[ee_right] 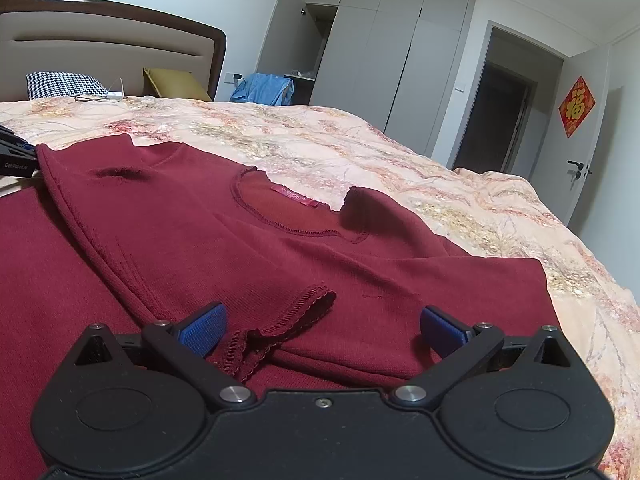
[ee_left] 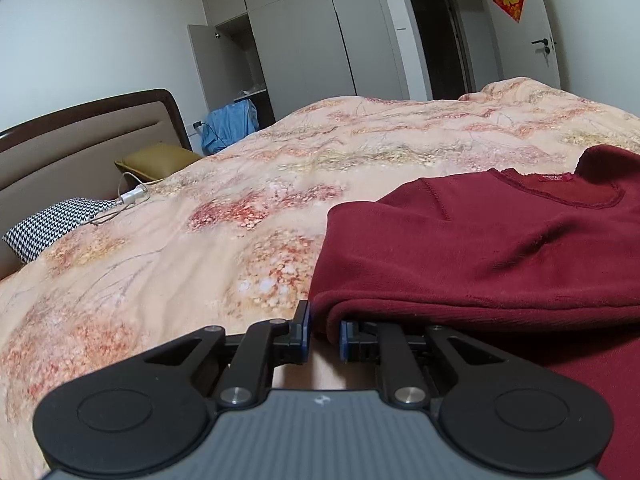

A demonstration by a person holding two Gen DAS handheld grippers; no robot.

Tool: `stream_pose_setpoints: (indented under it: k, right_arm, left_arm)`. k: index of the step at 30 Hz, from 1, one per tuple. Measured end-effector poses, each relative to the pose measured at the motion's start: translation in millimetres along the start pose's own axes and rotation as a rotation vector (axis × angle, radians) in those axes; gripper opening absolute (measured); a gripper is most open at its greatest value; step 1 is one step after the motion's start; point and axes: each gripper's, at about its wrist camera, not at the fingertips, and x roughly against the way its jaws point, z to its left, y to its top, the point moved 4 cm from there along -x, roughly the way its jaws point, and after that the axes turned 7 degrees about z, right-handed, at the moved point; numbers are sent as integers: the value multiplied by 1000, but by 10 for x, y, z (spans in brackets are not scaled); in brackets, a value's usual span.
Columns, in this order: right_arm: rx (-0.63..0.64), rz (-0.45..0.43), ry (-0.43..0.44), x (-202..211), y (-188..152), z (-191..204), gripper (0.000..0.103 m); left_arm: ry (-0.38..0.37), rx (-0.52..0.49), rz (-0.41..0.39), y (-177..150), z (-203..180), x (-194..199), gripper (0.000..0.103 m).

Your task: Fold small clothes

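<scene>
Nearest us, the right tongs (ee_right: 322,330) stand spread over the maroon top (ee_right: 248,240) on the bed (ee_right: 460,184); the left tongs (ee_left: 325,334) pinch its folded edge. We judge folding partly done.

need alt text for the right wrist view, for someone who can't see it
The right gripper, blue fingers spread wide open, hovers low over a dark red shirt lying on a floral bedspread, with a scalloped cuff between the fingers. The shirt's neckline and label face the camera. Behind stand a headboard and grey wardrobe.
</scene>
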Motion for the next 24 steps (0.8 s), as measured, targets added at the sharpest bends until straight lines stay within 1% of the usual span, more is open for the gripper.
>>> stream_pose_setpoints:
  k: [4,6,7,8,9,10,13,15,16,17,20,24]
  right_arm:
    - [6,-1,-5,-9,-5,11,102]
    - [5,-2,-5,-6,-5,13,102]
    - [6,-2,-5,-5,-4,14,102]
    - [7,-4,-4,3,-4,19,102]
    - [10,-4,-4,13,-1,21,102]
    - [15,-2,-4,36,2,27,102]
    - [49,3,-10,165,-31,36,102]
    - [81,-10,-23,325,-97,40,102]
    - [96,-13,-24,415,-141,43,102]
    - [114,-9,-24,502,-184,45,102]
    - [171,-14,-66,785,-395,58,102]
    - [182,-21,-90,1167,-707,37,102]
  left_arm:
    - [-11,-5,11,-21,-2,16,15]
    - [-27,1,11,-25,19,50,20]
    - [-33,5,17,-28,30,70,28]
    - [-33,10,24,-43,49,102,45]
    - [-29,17,30,-65,66,140,55]
    - [-20,23,26,-93,81,191,69]
    - [1,29,27,-215,132,358,72]
    - [8,57,28,-331,186,508,79]
    - [14,74,28,-385,213,597,86]
    - [13,92,24,-446,234,693,89]
    - [-6,133,39,-641,265,970,92]
    - [-37,167,62,-894,237,1316,98]
